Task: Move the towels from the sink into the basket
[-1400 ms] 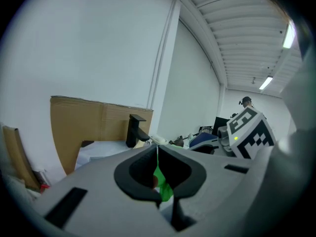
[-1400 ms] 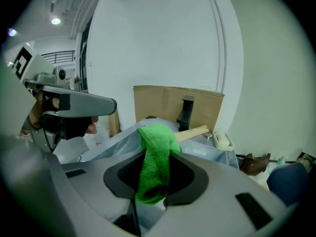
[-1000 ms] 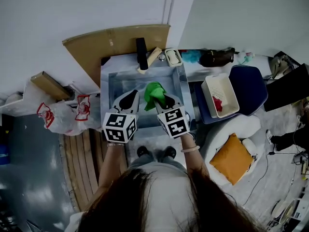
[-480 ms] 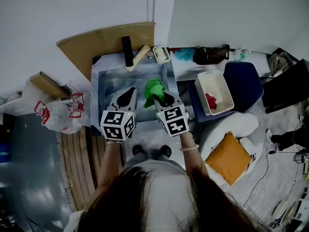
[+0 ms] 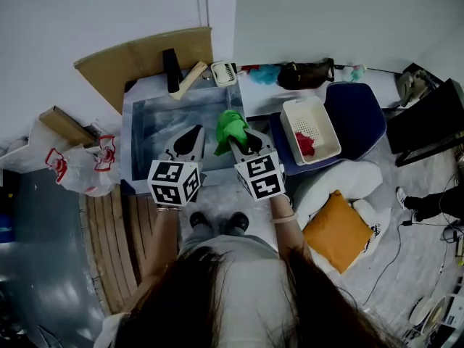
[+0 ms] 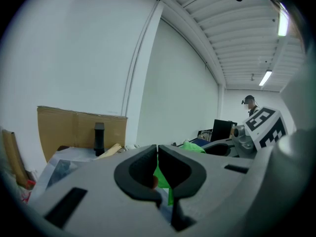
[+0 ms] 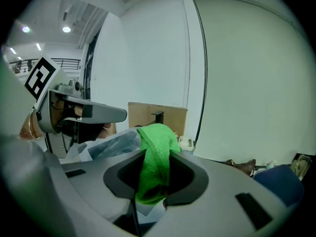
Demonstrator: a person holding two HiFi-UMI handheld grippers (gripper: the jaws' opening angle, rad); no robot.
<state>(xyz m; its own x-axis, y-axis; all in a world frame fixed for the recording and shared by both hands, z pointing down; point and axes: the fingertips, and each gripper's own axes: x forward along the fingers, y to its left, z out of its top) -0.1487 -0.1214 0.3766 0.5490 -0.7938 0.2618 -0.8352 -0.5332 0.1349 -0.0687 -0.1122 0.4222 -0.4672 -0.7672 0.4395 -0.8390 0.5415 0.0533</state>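
A green towel [image 5: 230, 129] hangs bunched in my right gripper [image 5: 242, 141], whose jaws are shut on it, above the right rim of the metal sink [image 5: 138, 133]. In the right gripper view the towel [image 7: 157, 147] fills the gap between the pads. My left gripper [image 5: 191, 138] hovers over the sink beside it, jaws shut with nothing between them [image 6: 157, 151]. The white basket [image 5: 291, 116] stands to the right on a blue seat, with a red towel [image 5: 305, 143] inside. I see no other towel in the sink.
A black faucet [image 5: 172, 60] and a cardboard sheet [image 5: 138, 56] stand behind the sink. A white plastic bag [image 5: 83, 169] lies left of it. An orange cushion [image 5: 338, 230] rests on a white pad at the right. Dark bags [image 5: 304, 72] line the far wall.
Both grippers have travelled right together, the right one carrying the green towel from over the sink's middle to its right rim, nearer the basket. Neither gripper's jaws have changed.
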